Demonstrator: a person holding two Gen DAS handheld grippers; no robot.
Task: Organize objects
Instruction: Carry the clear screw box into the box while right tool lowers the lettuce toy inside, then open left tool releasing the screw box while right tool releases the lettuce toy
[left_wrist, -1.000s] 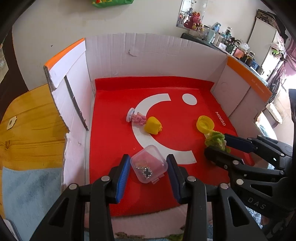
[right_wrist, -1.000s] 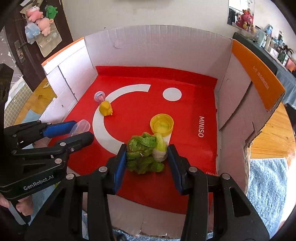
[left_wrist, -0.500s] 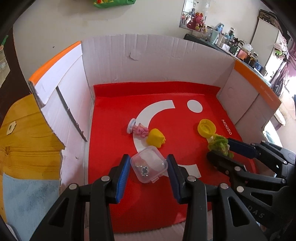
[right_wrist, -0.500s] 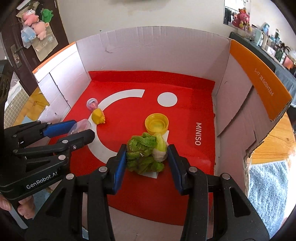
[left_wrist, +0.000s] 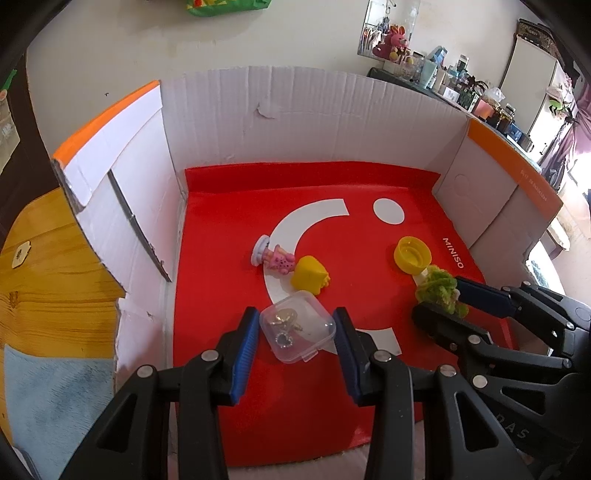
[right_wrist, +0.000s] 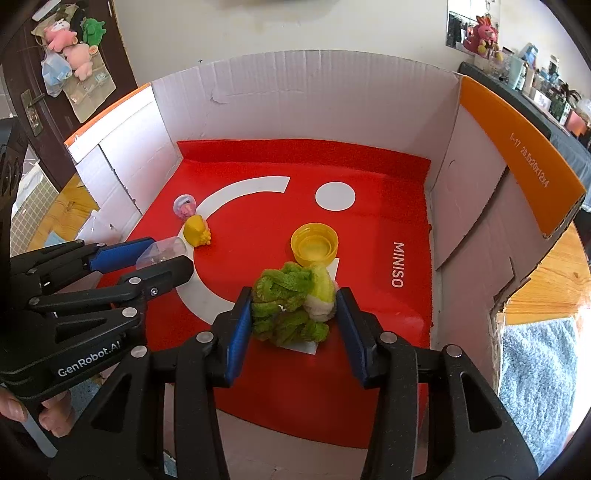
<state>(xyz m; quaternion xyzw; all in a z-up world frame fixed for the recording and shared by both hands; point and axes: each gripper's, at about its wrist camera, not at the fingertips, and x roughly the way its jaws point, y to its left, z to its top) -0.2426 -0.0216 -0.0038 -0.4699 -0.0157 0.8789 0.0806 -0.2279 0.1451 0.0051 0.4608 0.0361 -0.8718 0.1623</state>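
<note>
Over red box floor (left_wrist: 229, 369), left tool (left_wrist: 295, 328) is pinching stiff, slippery clear case (left_wrist: 297, 326); right tool (right_wrist: 293, 310) is squeezing soft lettuce toy (right_wrist: 291, 306).

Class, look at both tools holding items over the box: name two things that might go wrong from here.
1. The clear case is pinched at its corners by the left tool, so it may twist out and fall.
2. The lettuce, held by the right tool, might land on the yellow cap just beyond it.
</note>
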